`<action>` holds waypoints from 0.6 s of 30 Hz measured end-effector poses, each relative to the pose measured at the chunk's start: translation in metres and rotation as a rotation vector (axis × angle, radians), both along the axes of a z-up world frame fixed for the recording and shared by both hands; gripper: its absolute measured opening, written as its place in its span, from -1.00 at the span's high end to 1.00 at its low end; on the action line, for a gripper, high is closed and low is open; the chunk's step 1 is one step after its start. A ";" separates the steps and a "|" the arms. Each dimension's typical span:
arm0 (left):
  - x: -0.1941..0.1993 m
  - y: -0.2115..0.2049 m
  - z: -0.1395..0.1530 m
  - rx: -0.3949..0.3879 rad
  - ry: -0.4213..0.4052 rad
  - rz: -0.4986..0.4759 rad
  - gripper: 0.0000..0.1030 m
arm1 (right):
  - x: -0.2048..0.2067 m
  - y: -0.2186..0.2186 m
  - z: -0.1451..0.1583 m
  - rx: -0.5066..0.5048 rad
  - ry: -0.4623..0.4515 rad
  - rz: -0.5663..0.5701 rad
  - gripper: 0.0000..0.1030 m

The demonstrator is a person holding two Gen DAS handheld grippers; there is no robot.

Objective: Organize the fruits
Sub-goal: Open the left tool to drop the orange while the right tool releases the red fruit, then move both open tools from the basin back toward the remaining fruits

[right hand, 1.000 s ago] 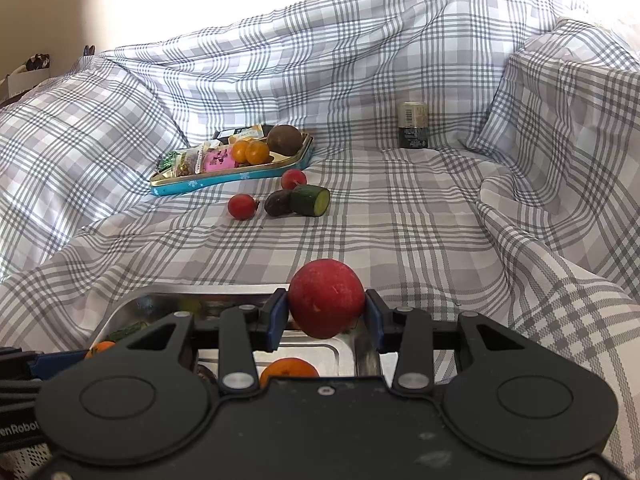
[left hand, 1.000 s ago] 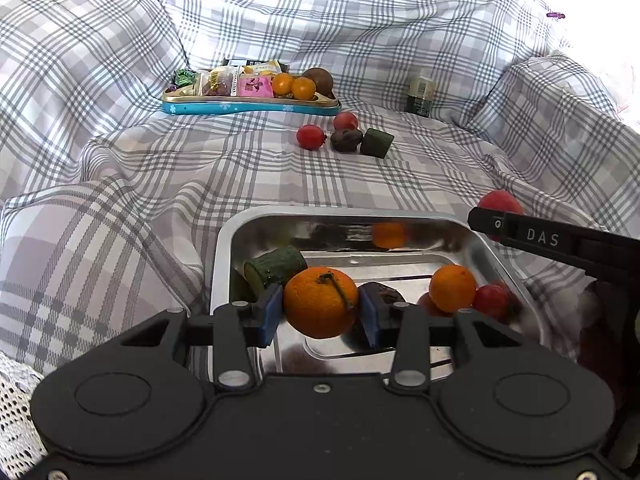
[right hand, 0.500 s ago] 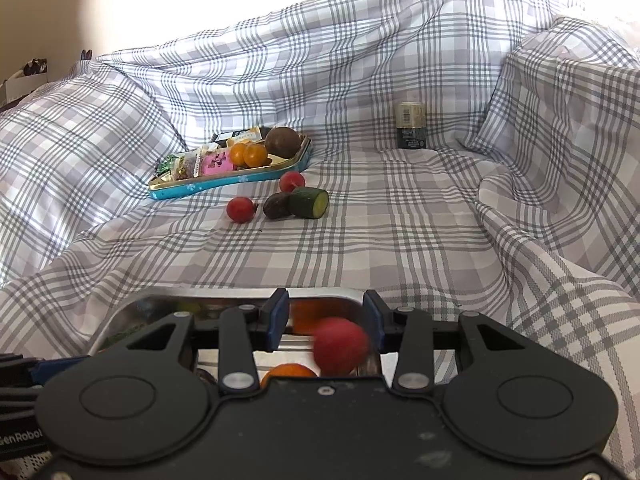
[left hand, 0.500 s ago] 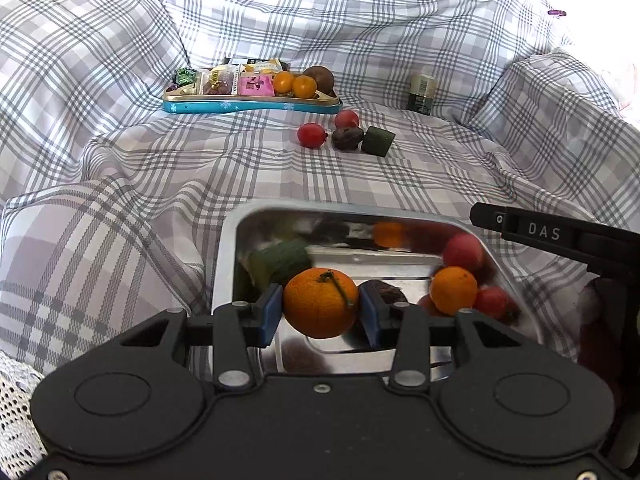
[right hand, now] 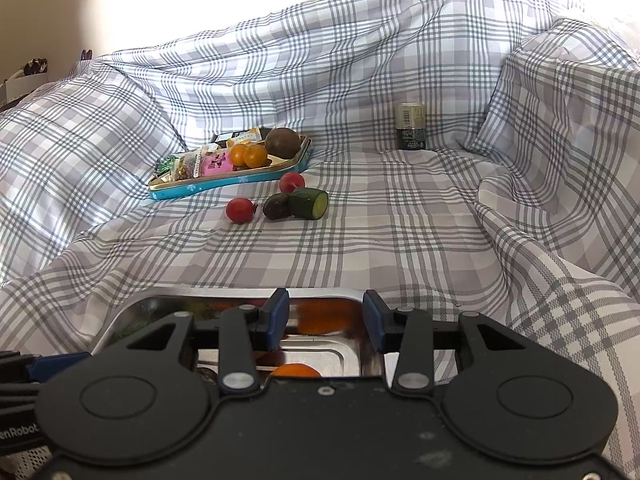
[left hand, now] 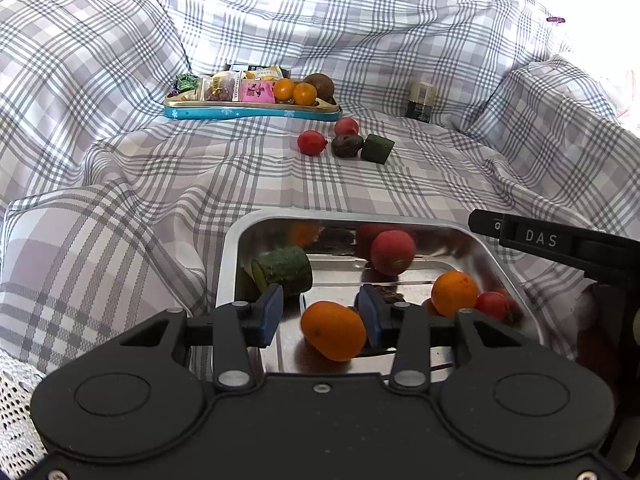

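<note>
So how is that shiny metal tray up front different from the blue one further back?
The metal tray is bare steel and deep, and it sits nearest the cameras. It holds only produce: oranges, red fruits and a cucumber piece. The blue tray is shallow and printed with snowflakes. It lies further back and holds snack packets beside its fruit. Both rest on the checked cloth and hold oranges.

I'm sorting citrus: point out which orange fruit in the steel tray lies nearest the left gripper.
The round orange fruit between the left gripper's open pads; the other orange one sits farther right, beside a small red fruit.
</note>
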State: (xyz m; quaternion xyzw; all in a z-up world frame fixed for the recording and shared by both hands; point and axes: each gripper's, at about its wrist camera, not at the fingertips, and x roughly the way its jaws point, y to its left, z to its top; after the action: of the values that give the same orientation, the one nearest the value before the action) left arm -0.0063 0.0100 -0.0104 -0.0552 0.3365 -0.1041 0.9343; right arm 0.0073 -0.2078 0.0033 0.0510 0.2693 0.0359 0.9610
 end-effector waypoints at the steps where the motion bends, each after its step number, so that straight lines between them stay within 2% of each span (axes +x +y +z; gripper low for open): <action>1: 0.000 0.000 0.000 0.002 0.000 0.002 0.03 | 0.000 0.000 0.000 0.000 0.001 -0.001 0.17; 18: 0.000 0.000 0.000 0.007 -0.005 0.018 0.03 | 0.000 0.001 0.000 -0.003 -0.001 -0.003 0.17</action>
State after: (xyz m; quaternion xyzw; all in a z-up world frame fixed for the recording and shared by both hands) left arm -0.0060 0.0103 -0.0103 -0.0548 0.3339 -0.0947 0.9362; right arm 0.0075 -0.2072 0.0033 0.0500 0.2690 0.0343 0.9612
